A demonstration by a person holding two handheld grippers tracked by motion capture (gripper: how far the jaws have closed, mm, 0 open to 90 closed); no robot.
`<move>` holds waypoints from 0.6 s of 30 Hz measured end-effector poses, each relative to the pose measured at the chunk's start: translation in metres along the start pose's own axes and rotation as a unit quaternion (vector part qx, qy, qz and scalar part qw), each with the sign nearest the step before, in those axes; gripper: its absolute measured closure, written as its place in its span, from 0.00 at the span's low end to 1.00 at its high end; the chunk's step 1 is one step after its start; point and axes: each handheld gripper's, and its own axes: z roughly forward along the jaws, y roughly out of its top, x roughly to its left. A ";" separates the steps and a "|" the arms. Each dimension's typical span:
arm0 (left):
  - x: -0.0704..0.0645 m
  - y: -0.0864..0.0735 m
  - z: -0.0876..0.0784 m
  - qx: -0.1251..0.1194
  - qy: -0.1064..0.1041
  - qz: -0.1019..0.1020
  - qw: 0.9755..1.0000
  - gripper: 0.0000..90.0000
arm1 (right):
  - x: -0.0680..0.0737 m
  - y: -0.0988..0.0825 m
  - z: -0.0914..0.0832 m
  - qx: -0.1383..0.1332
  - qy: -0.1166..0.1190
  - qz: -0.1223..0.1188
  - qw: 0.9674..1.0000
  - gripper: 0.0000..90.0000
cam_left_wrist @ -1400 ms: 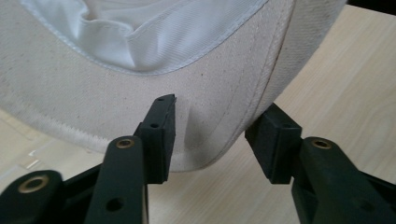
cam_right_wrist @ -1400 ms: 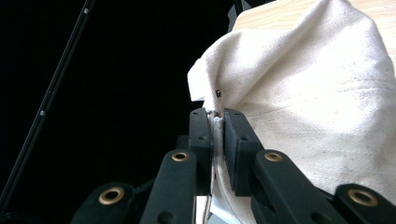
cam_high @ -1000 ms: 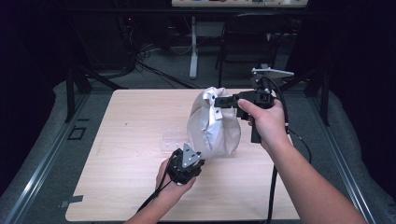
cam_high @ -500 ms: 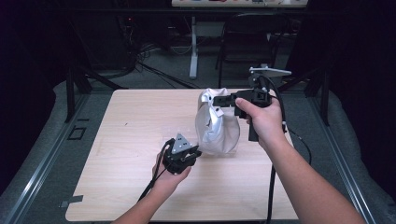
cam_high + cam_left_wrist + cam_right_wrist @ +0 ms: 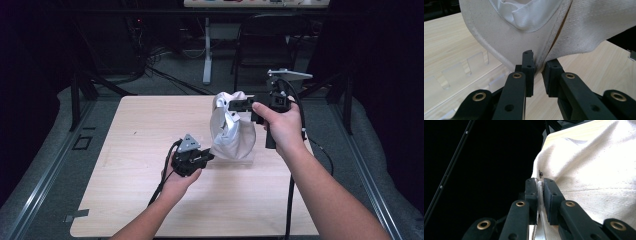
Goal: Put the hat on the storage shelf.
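High view: right hand-held gripper (image 5: 239, 104) clamped on cloth bag (image 5: 231, 131) top edge; left hand-held gripper (image 5: 207, 156) nipping bottom hem.

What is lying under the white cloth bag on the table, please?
Under the white cloth bag a clear plastic rack with upright slots lies on the table; the bag covers the rest of it.

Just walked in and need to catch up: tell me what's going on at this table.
A person is working a white canvas bag on a wooden table with two tools. The right hand-held gripper is shut on the bag's top edge and holds it up. The left hand-held gripper has just been closing at the bag's lower edge; a fold of fabric sits between its jaws, which look nearly closed on it. A clear plastic rack lies beside the bag.
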 end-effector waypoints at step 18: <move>0.012 -0.005 0.014 0.010 -0.006 -0.004 1.000 0.90 | -0.011 0.000 0.011 0.005 -0.009 0.010 1.000 0.91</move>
